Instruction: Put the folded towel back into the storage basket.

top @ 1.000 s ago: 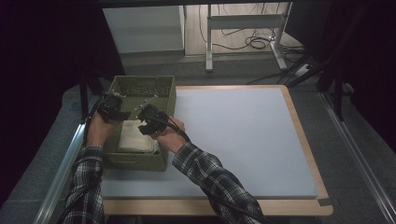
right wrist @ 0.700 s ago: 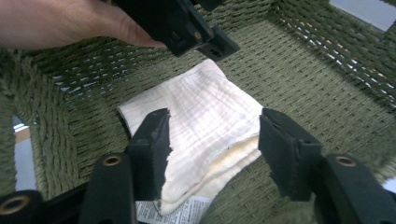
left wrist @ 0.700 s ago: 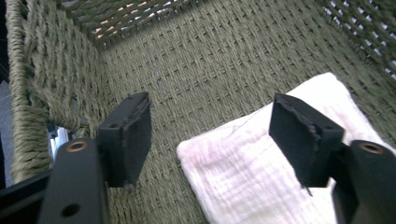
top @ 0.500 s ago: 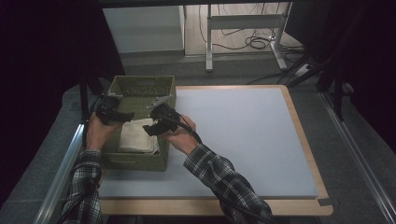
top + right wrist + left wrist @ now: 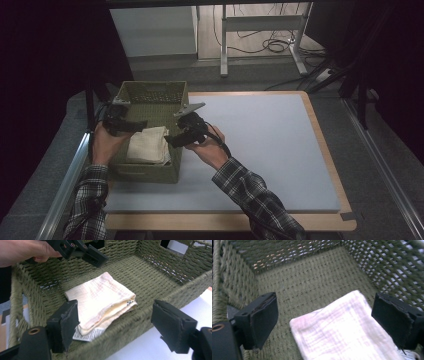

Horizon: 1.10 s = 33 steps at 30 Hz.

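Cream cloth (image 5: 148, 145), folded flat, lies on the floor of the green woven basket (image 5: 150, 92), toward its near end, with a printed tag poking out from under one edge. The basket stands at the left of the blue-grey surface (image 5: 270, 145).

Left tongs (image 5: 134, 125): I hold them over the basket's left rim, jaws pointing inward above the cloth. They have just been opening and now stand wide; in the left gripper view the cloth lies below and between the pads (image 5: 265, 315), untouched.

Right tongs (image 5: 172, 140): I hold them at the basket's right rim, also just opened and now wide, with nothing gripped; the right gripper view looks past them across the rim at the cloth.

Step in hand, as I judge it: release. The cloth appears to be set down in the basket and both tongs have let go of it.

Next move, as I judge it: draw both tongs up and outward, clear of the wicker walls, keeping the jaws wide so that no pad catches a fold or the tag and drags the cloth askew.
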Each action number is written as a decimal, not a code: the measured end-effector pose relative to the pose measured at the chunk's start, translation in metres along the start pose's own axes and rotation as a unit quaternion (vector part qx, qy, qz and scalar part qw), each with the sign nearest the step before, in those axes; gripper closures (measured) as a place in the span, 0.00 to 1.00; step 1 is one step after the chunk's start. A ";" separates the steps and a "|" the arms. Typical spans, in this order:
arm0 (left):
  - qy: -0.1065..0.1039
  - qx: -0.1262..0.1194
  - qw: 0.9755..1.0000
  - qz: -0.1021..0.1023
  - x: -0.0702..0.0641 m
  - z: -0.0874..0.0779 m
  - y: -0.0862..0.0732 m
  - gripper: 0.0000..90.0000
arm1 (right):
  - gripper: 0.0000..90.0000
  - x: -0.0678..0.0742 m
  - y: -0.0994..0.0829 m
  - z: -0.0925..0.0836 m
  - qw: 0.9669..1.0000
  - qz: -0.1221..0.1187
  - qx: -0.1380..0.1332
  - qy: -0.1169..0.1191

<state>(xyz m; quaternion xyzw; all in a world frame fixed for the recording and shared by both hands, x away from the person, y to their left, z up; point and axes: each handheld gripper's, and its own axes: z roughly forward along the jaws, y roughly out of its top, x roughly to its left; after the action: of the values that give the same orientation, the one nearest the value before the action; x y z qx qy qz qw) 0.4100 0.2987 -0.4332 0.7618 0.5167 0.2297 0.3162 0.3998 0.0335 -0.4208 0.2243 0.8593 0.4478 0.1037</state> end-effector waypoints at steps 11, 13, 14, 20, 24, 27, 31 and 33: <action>-0.054 -0.025 0.998 -0.011 -0.021 -0.012 -0.002 0.04 | 0.16 -0.008 -0.023 -0.030 1.000 -0.012 -0.006 0.005; -0.061 -0.029 0.998 -0.011 -0.025 -0.014 -0.003 0.04 | 0.15 -0.010 -0.028 -0.036 1.000 -0.011 -0.006 0.006; -0.061 -0.029 0.998 -0.011 -0.025 -0.014 -0.003 0.04 | 0.15 -0.010 -0.028 -0.036 1.000 -0.011 -0.006 0.006; -0.072 -0.040 0.997 -0.008 -0.039 -0.019 -0.009 0.04 | 0.12 -0.021 -0.044 -0.055 1.000 -0.003 -0.008 0.004; -0.073 -0.045 0.996 -0.007 -0.047 -0.023 -0.015 0.03 | 0.11 -0.031 -0.060 -0.069 1.000 0.004 -0.006 -0.001; -0.070 -0.049 0.996 -0.003 -0.055 -0.027 -0.018 0.02 | 0.10 -0.037 -0.070 -0.077 1.000 0.013 -0.007 -0.004; -0.068 -0.050 0.996 0.000 -0.064 -0.030 -0.021 0.01 | 0.08 -0.044 -0.084 -0.088 1.000 0.022 -0.001 -0.010; -0.068 -0.050 0.996 0.000 -0.067 -0.031 -0.022 0.00 | 0.07 -0.046 -0.087 -0.092 1.000 0.022 0.000 -0.013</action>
<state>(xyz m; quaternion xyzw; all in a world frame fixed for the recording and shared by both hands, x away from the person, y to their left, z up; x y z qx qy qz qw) 0.3510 0.2500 -0.4291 0.7590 0.4818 0.2025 0.3882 0.3803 -0.0984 -0.4403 0.2490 0.8526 0.4474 0.1046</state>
